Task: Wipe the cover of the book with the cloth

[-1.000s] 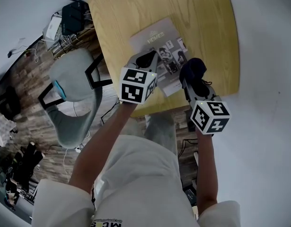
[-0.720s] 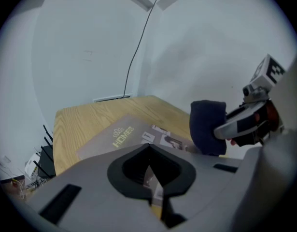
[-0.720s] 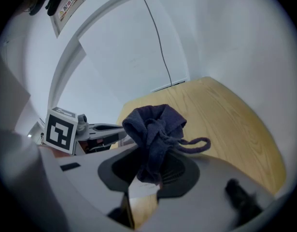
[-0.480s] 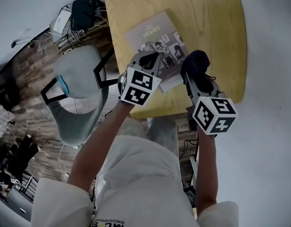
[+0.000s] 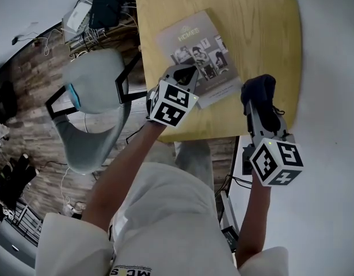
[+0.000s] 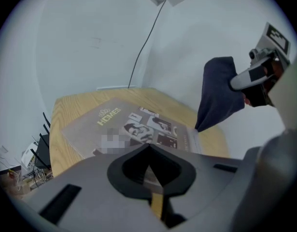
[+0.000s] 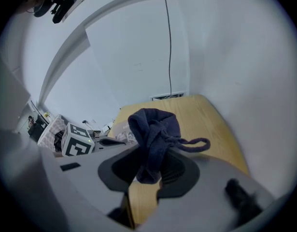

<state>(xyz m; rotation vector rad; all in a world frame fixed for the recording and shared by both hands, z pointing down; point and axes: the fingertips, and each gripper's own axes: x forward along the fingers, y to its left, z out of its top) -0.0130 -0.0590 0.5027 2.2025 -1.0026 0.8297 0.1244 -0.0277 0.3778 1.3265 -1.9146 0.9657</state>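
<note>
One pass seems done: the right gripper (image 5: 261, 109), clamped on the cloth (image 5: 256, 88), has swung off the book (image 5: 194, 39) to its left, beyond the left gripper (image 5: 185, 73), whose jaws are together.

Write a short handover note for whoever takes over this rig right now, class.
Left gripper: jaws shut, tips at the near edge of the book.
Right gripper: shut on the dark cloth, held in the air off the book's right side.
The book lies flat, cover up, on the wooden table.
Done: cloth in hand; how much is wiped cannot be told.
Left: lower the cloth onto the cover and wipe across it.
</note>
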